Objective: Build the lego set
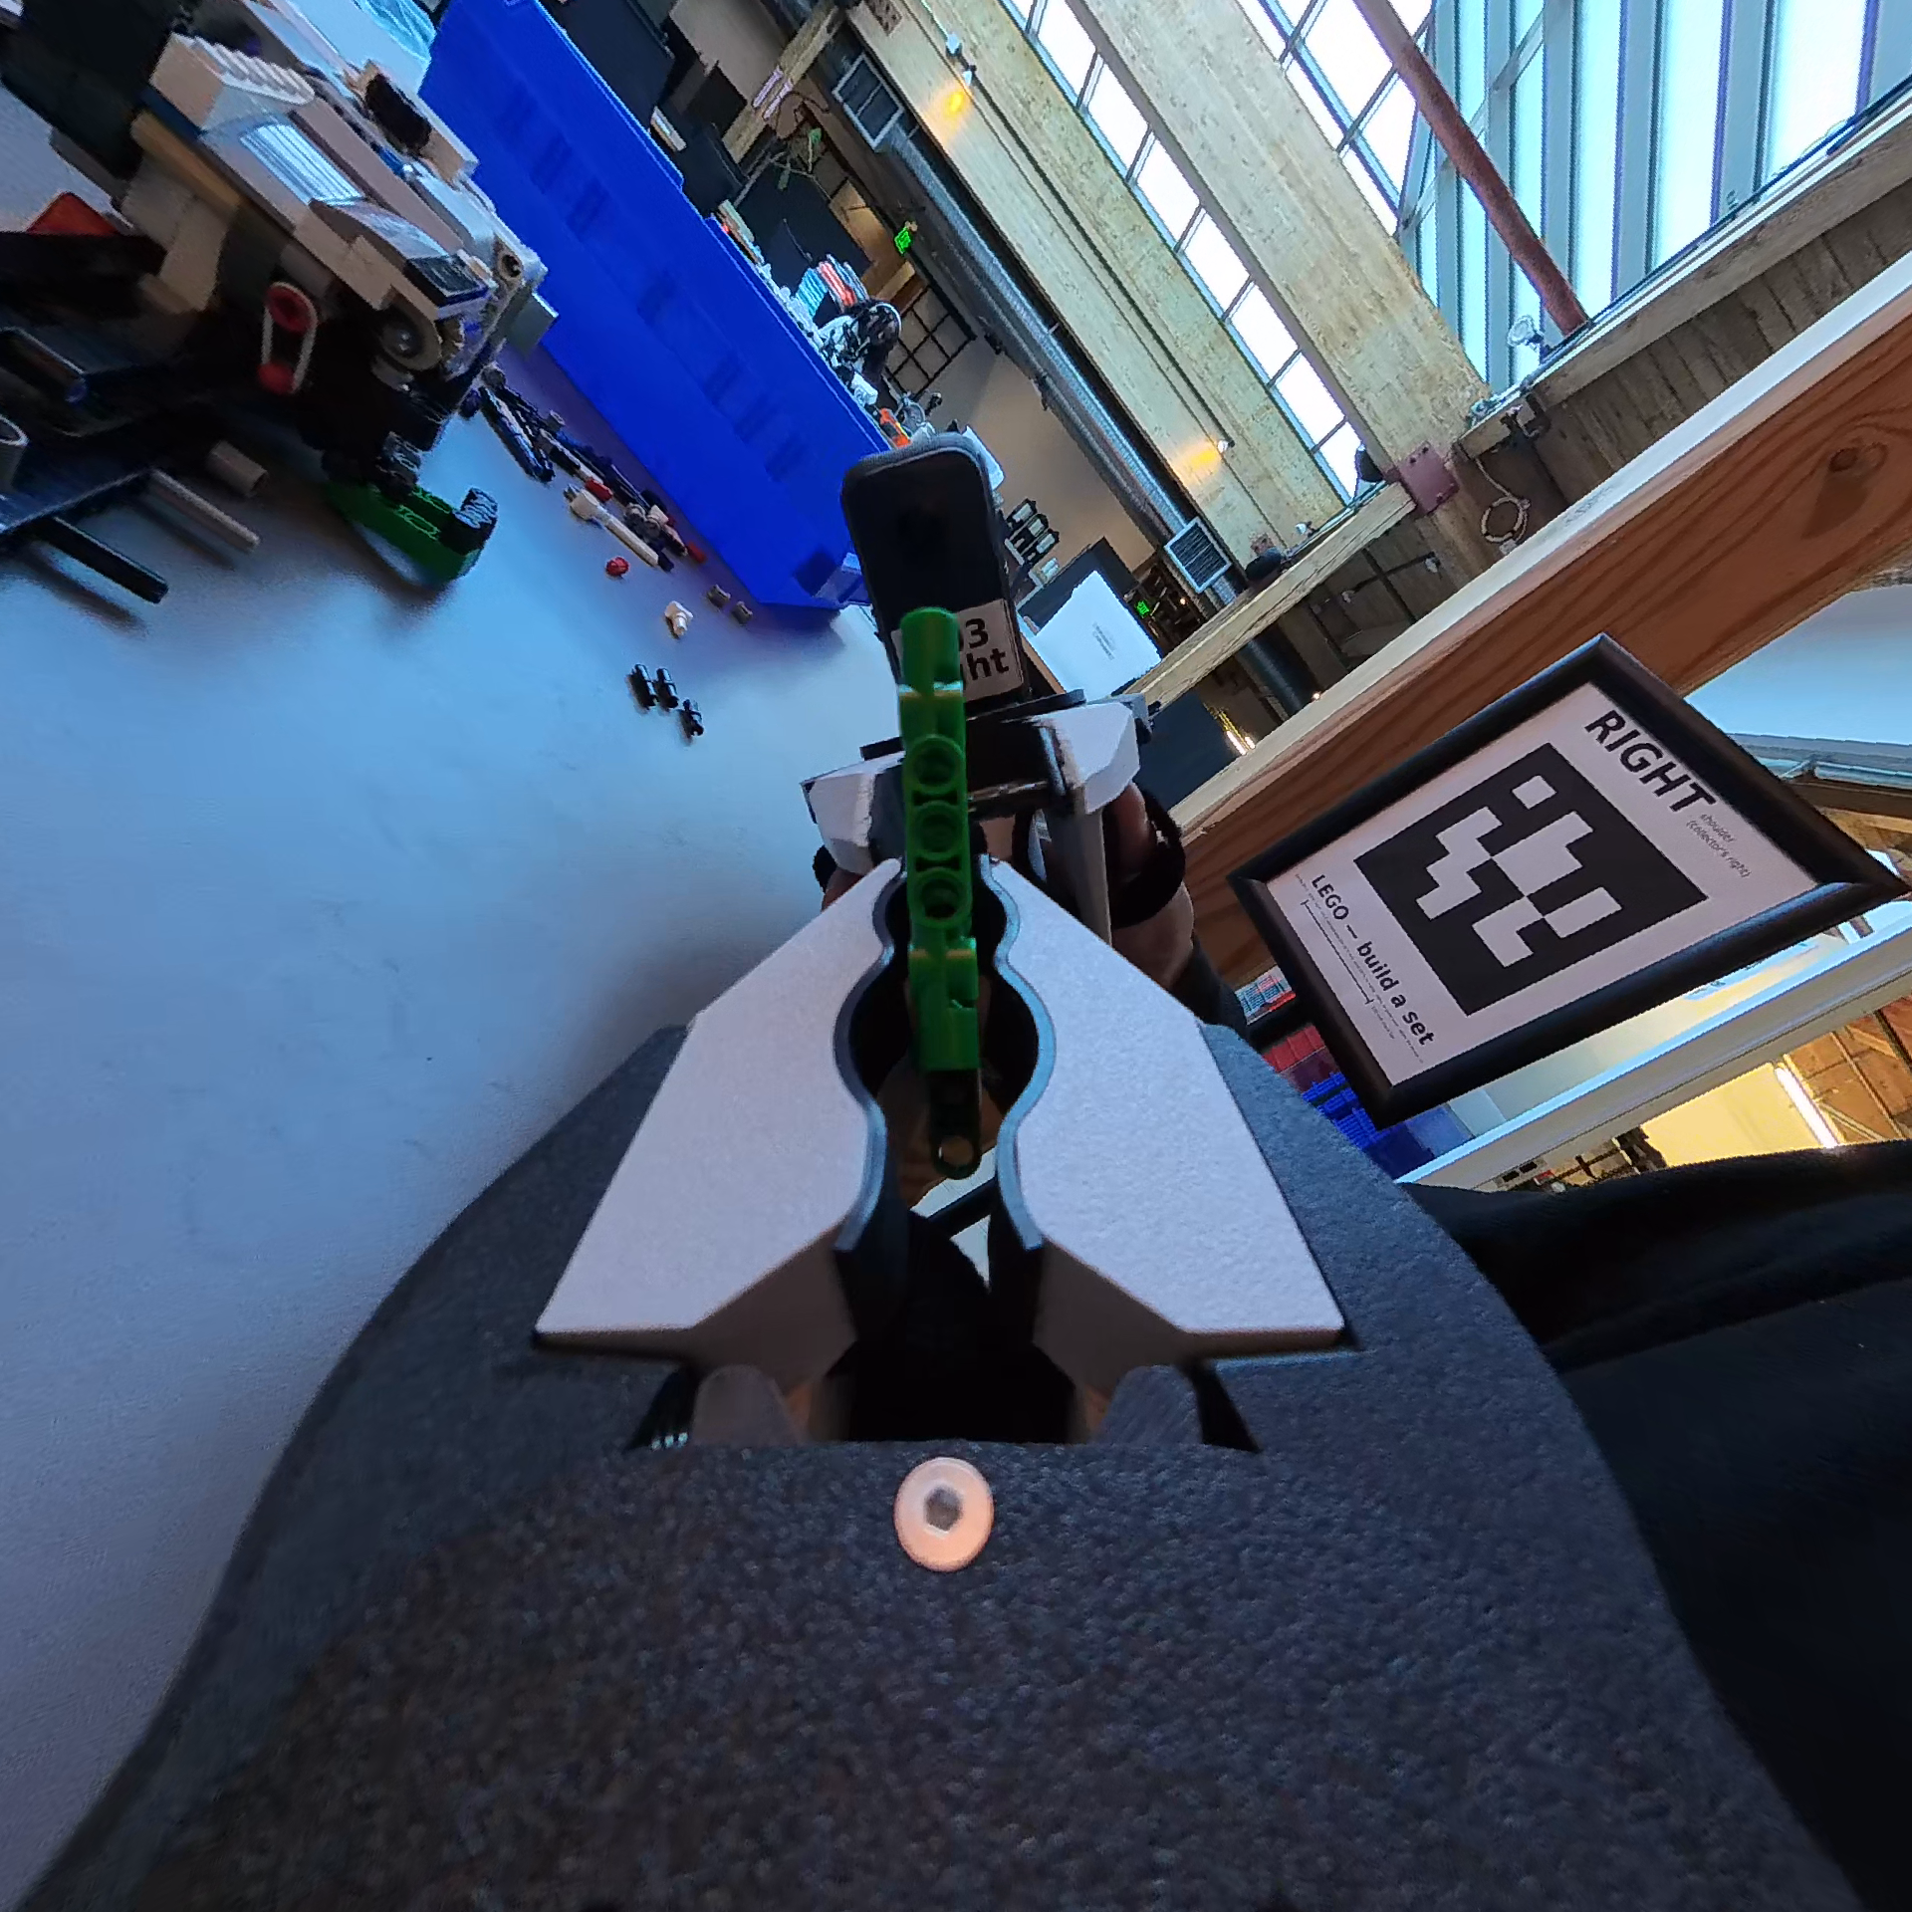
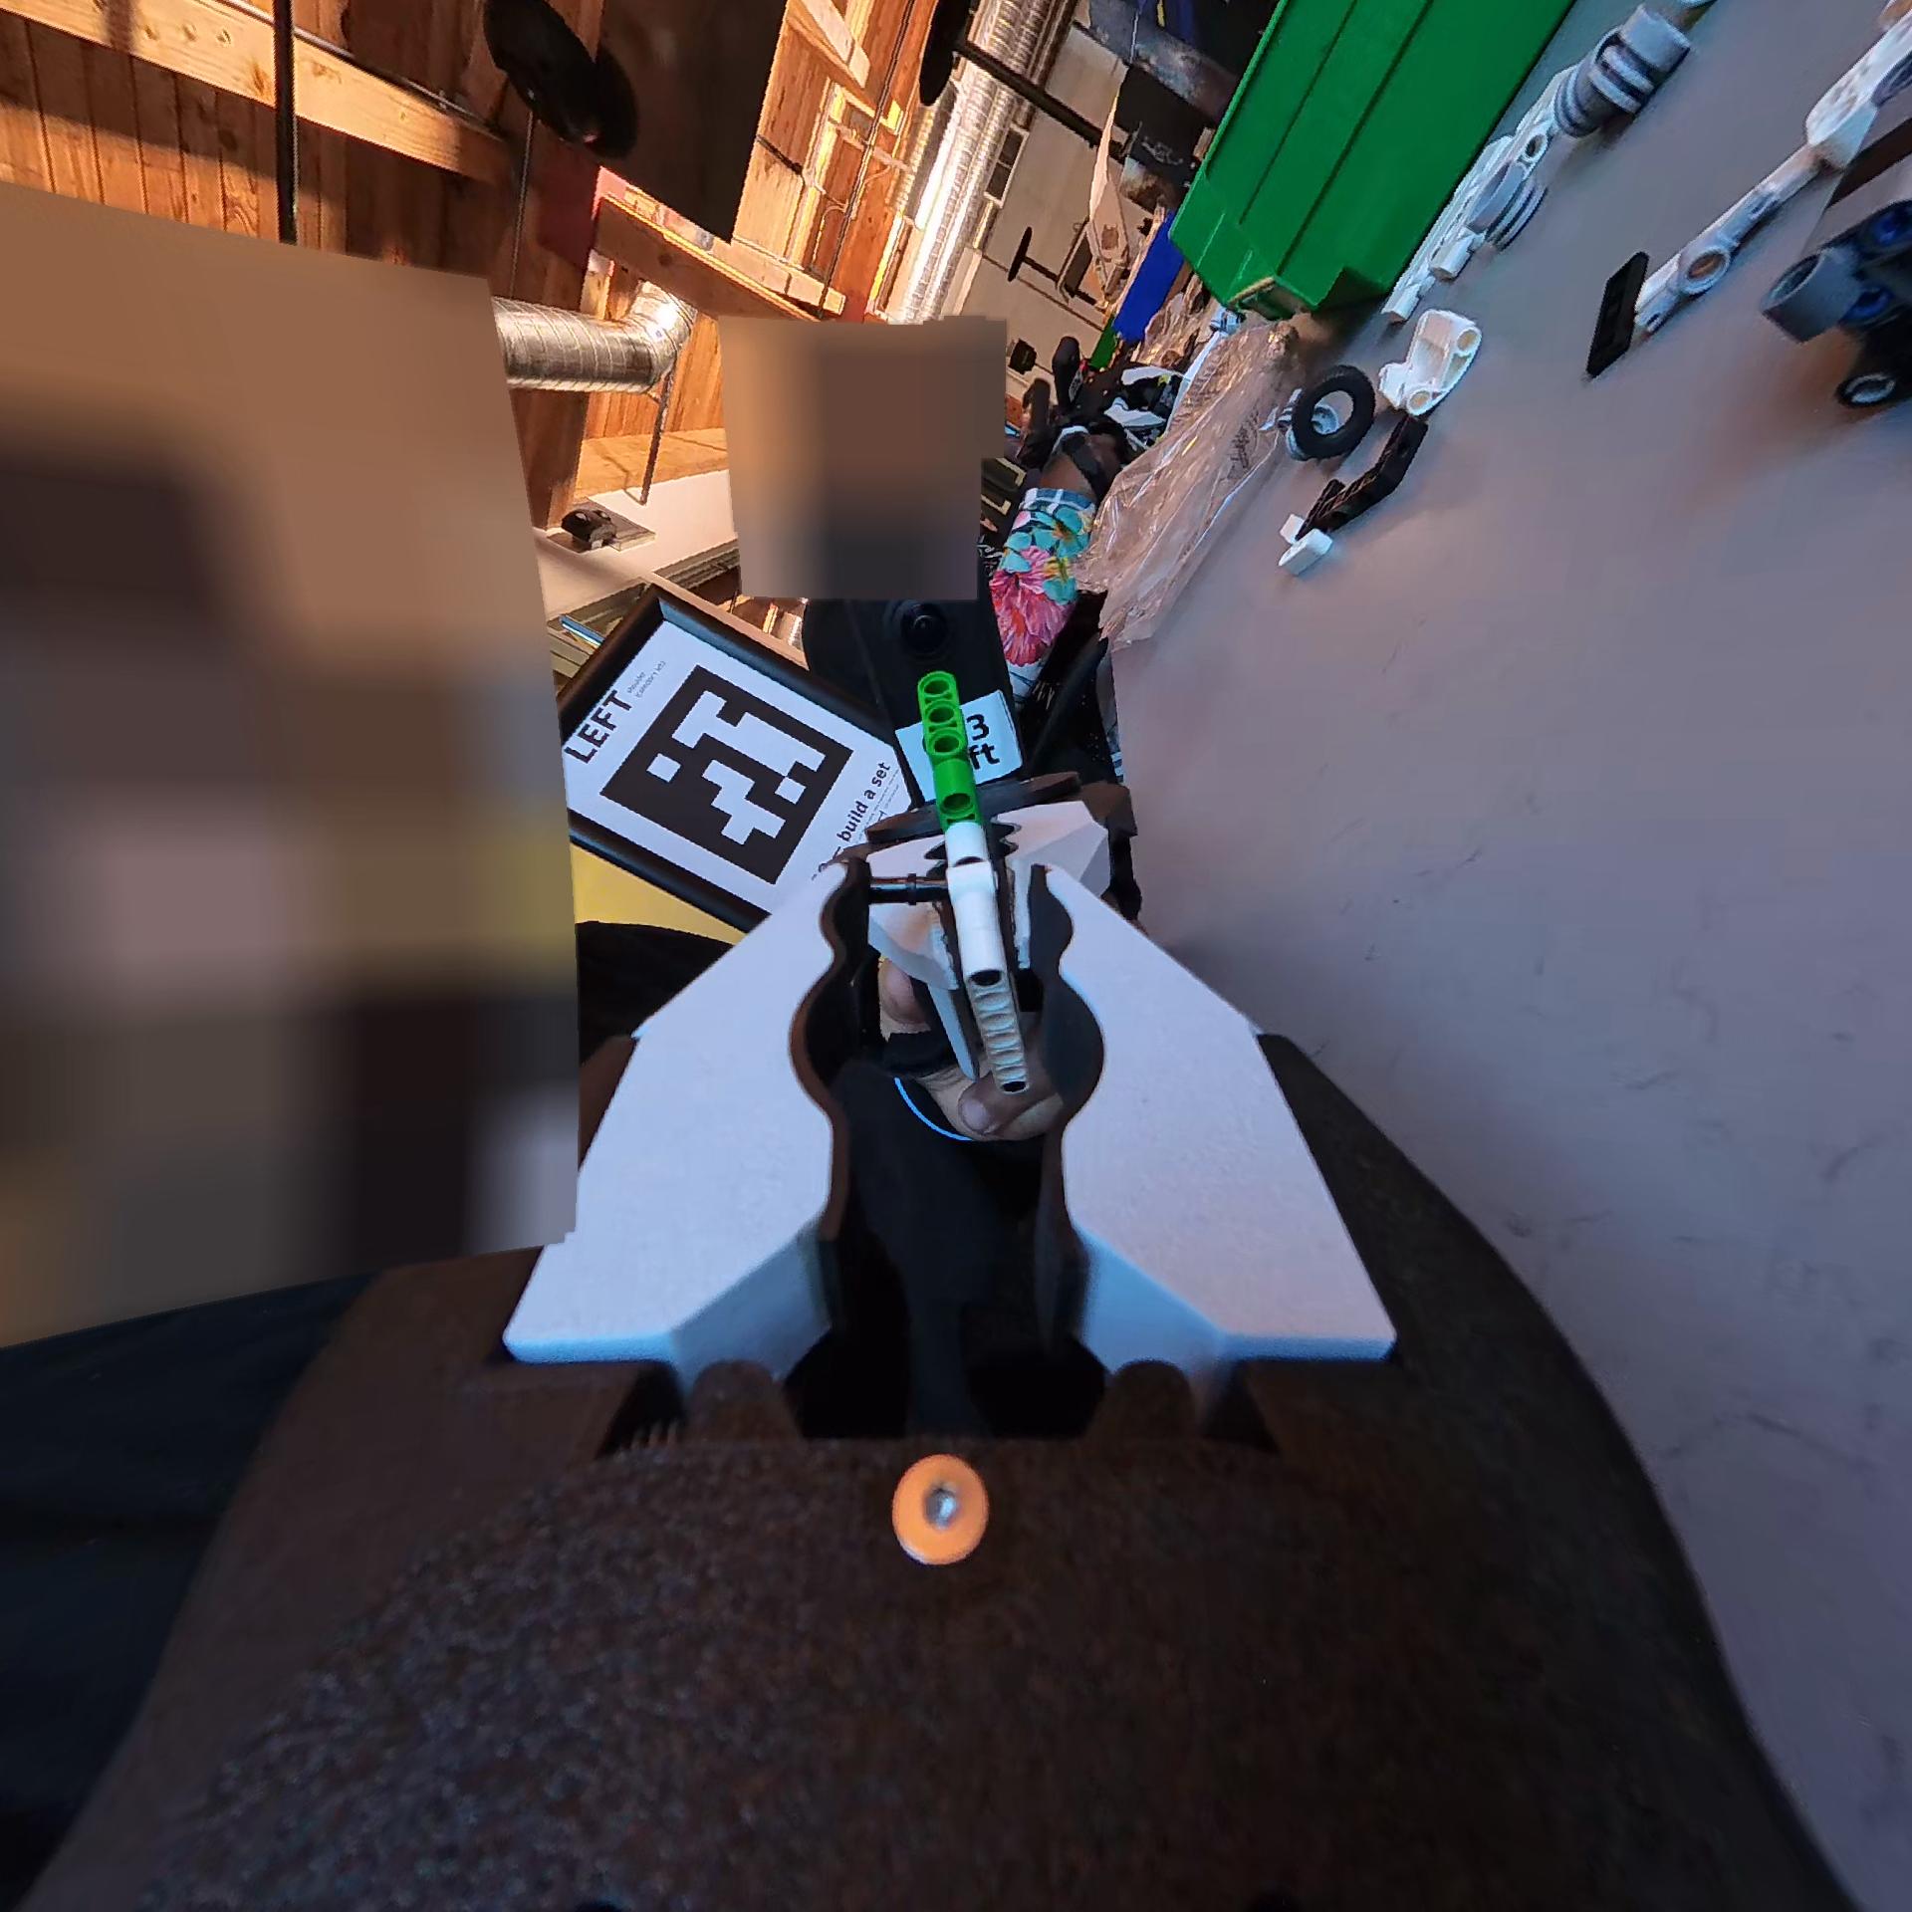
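My left gripper (image 1: 944, 879) is shut on a green Technic beam (image 1: 936, 817) and holds it upright above the grey table (image 1: 310, 931). In the right wrist view, the green beam (image 2: 944, 740) has a white beam (image 2: 988, 973) joined to its lower part, and a black pin (image 2: 910, 888) sticks out sideways. The left gripper (image 2: 973, 895) closes around this assembly. My right gripper (image 2: 947, 879) faces it, open, with its fingers on either side of the white beam and apart from it. In the left wrist view, the right gripper (image 1: 978, 797) is spread wide behind the green beam.
A part-built model (image 1: 290, 238), a blue bin (image 1: 662, 279) and small loose pieces (image 1: 641, 538) lie at the far left. A green bin (image 2: 1345, 135), a wheel (image 2: 1335, 409), white parts (image 2: 1438, 357) and a plastic bag (image 2: 1190, 486) lie on the table. Framed marker signs (image 1: 1552, 879) (image 2: 724, 786) stand nearby. Both grippers' tips are close together, under 4 cm apart. Left tips and right tips are each some 20 cm from the part-built model (image 1: 290, 238).
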The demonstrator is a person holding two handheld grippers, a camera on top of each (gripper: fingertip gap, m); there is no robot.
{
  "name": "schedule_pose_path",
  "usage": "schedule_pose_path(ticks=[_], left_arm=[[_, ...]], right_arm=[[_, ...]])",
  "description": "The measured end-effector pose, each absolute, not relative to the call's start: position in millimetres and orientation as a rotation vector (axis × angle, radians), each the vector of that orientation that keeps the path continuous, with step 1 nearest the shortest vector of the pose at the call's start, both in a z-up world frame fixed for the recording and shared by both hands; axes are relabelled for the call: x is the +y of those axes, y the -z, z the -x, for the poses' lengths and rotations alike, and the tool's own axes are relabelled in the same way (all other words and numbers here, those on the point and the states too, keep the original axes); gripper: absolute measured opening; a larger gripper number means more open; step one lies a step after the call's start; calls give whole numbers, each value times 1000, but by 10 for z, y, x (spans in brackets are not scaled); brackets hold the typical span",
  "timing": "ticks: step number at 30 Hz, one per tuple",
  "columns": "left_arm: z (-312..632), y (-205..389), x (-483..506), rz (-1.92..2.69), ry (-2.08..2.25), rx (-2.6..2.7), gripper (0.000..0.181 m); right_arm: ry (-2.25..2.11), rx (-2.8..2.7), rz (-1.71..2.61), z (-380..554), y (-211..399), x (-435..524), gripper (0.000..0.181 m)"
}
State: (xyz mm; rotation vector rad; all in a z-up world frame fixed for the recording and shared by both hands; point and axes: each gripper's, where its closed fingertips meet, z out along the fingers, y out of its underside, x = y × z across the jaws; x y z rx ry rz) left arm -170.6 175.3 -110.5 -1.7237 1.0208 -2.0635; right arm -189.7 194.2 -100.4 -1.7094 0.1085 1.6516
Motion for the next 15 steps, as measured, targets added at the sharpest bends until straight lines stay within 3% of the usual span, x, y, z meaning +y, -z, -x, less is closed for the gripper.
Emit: schedule_pose_path(ticks=[15], left_arm=[[1719,1098,1755,1715,2072,1028,6]], right_arm=[[-1573,57,1728,1921,1017,1945,27]])
